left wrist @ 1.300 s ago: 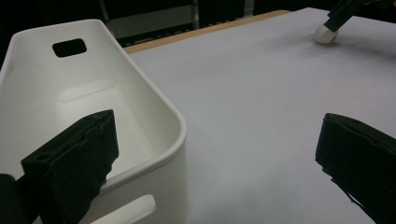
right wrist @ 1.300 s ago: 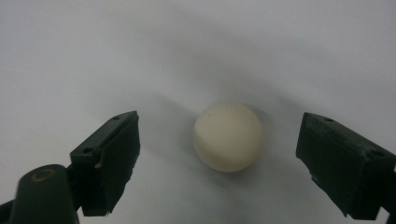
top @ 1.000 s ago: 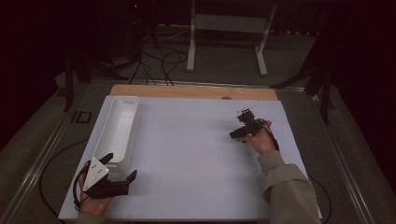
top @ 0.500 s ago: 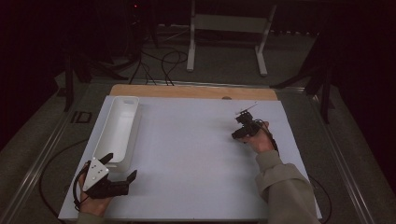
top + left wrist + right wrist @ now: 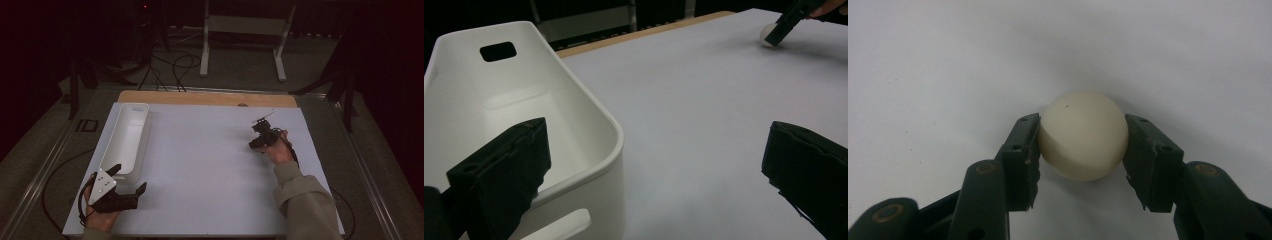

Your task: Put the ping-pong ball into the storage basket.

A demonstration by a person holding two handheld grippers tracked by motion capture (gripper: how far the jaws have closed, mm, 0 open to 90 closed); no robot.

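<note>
My right gripper (image 5: 1082, 145), arm stretched to the table's (image 5: 200, 150) far right, has just closed its jaws on a smooth cream ball (image 5: 1083, 135) resting there. My left gripper (image 5: 127, 187) rests near me, jaws spread wide beside the glossy white bin (image 5: 574, 125).

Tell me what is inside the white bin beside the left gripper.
The white bin looks empty: the left gripper view shows bare inner walls and floor, with a handle slot at the far end. The left gripper, its jaws wide open, covers the near corner, so that part cannot be checked.
</note>
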